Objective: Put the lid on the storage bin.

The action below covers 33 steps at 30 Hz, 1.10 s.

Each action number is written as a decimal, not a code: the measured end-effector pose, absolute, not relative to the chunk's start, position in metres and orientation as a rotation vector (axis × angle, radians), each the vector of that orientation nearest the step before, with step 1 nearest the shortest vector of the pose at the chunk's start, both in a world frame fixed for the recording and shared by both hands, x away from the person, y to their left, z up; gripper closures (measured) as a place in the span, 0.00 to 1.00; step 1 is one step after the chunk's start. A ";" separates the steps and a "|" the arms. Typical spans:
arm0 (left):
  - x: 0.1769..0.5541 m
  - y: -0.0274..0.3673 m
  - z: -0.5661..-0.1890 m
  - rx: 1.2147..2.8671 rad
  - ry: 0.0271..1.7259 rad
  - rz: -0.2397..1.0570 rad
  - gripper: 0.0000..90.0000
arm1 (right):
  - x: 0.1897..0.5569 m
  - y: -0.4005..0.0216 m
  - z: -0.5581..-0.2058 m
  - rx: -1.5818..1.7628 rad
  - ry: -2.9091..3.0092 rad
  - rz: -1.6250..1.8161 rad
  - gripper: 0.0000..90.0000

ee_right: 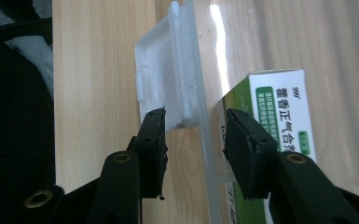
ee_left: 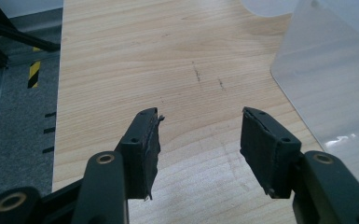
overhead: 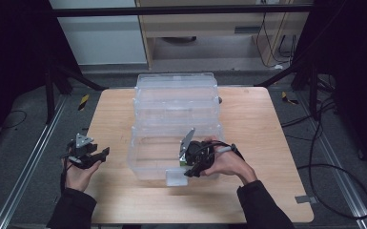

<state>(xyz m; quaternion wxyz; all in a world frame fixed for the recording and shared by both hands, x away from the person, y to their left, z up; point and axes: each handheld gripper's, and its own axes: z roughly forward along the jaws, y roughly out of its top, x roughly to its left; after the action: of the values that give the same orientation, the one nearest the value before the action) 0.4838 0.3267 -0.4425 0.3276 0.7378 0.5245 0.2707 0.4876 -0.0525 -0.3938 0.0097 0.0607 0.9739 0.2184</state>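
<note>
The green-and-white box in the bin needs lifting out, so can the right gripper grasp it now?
Probably not yet: the right gripper straddles the clear bin wall and latch, leaving the green-and-white box beyond one jaw.

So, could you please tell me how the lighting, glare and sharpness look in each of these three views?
High view: dim, with dark corners; the clear box shows soft reflections and the table is evenly lit. Left gripper view: bright and sharp on the wood grain, a small glint on the box wall. Right gripper view: a bright glare streak on the clear wall; the green carton stays readable.
</note>
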 end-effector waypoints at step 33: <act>0.483 0.318 -0.408 1.922 1.223 0.705 0.47 | 0.492 -0.046 -0.403 0.186 3.105 0.606 0.75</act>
<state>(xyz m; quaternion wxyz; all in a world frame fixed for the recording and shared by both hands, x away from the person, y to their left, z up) 0.4831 0.3176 -0.4079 0.3696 0.7488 0.4766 0.2749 0.4921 -0.0457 -0.4027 -0.0139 0.0588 0.9797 0.1911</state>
